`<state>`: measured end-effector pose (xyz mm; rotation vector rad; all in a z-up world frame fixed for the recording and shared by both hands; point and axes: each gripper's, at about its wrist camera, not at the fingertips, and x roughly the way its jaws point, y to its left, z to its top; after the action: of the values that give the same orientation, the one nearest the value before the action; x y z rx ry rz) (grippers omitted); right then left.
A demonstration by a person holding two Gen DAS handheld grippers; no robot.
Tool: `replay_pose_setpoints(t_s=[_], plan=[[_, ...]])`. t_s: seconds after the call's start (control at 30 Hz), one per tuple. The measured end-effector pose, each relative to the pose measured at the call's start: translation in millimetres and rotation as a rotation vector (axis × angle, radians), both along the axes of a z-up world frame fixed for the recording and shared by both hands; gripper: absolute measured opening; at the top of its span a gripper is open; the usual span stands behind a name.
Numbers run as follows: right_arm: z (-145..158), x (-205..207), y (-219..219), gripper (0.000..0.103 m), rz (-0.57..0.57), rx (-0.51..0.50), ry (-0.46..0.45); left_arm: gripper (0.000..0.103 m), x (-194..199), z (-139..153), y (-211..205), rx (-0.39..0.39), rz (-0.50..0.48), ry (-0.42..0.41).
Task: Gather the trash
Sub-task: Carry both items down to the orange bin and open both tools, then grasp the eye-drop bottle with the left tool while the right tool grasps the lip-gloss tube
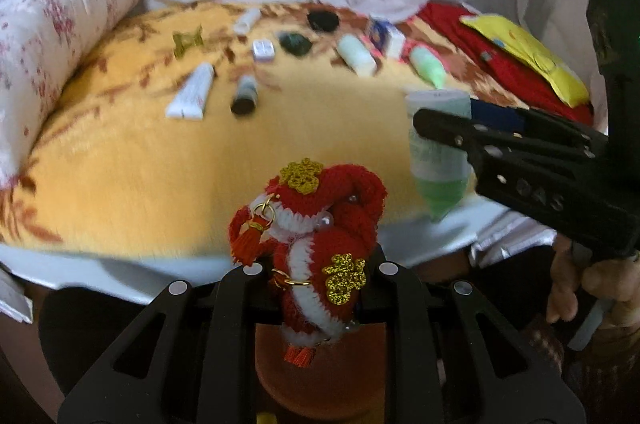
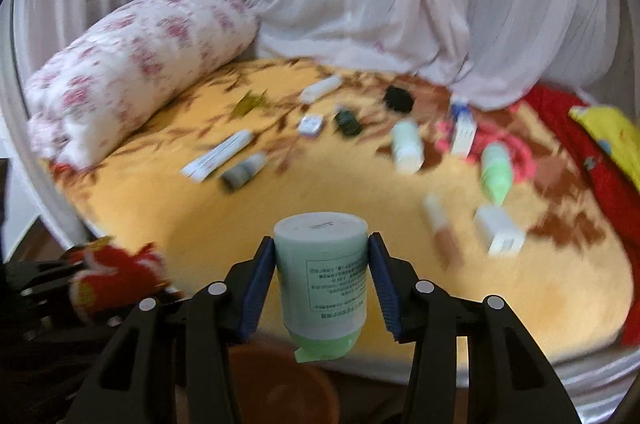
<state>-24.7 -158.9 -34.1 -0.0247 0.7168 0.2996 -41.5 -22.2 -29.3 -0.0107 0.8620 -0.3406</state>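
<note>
My left gripper (image 1: 316, 270) is shut on a red knitted ornament (image 1: 316, 224) with gold patches and holds it over an orange-brown bin (image 1: 320, 380) at the bed's front edge. My right gripper (image 2: 322, 264) is shut on a pale green tube (image 2: 322, 272), cap end forward, above the same bin (image 2: 280, 384). The right gripper also shows in the left wrist view (image 1: 440, 128) with the tube (image 1: 438, 160). The ornament shows in the right wrist view (image 2: 116, 276) at lower left.
Several tubes, bottles and small boxes lie scattered on the yellow blanket (image 2: 320, 184), among them a white tube (image 1: 192, 92), a green bottle (image 2: 496, 172) and a white box (image 2: 500, 230). A floral bolster (image 2: 136, 64) lies at left, curtains behind, red cloth (image 2: 592, 160) at right.
</note>
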Motion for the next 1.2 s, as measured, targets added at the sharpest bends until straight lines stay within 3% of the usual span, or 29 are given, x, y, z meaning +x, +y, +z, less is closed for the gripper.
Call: replay_pose_setpoints(t_s=[0.37, 0.47, 0.53, 0.63, 0.83, 1.03, 1.2], plan=[[-76.7, -41.0, 18.7, 0.047, 0.073, -0.005, 0.279, 0.022, -31.9, -38.5, 6.4, 0.039, -0.068, 0.184], [-89.6, -41.4, 18.2, 0.047, 0.090, 0.013, 0.340, 0.029, -31.2, -44.3, 8.4, 0.035, -0.067, 0.224], [-95.8, -42.5, 20.5, 0.048, 0.106, 0.016, 0.372, 0.041, -32.4, -44.1, 9.0, 0.031, -0.070, 0.232], [-95.3, -46.0, 22.2, 0.066, 0.100, -0.006, 0.362, 0.059, -35.1, -43.8, 6.7, 0.050, -0.068, 0.237], [-81.7, -45.1, 5.7, 0.072, 0.047, -0.041, 0.294, 0.073, -36.7, -41.6, 11.8, 0.061, -0.058, 0.242], [-61.7, -39.4, -19.7, 0.073, -0.017, -0.013, 0.229, 0.074, -35.0, -30.0, 20.5, 0.078, -0.036, 0.191], [-40.7, -34.2, -36.4, 0.077, -0.067, 0.000, 0.144, 0.074, -17.2, -5.2, 29.3, 0.022, -0.010, 0.094]])
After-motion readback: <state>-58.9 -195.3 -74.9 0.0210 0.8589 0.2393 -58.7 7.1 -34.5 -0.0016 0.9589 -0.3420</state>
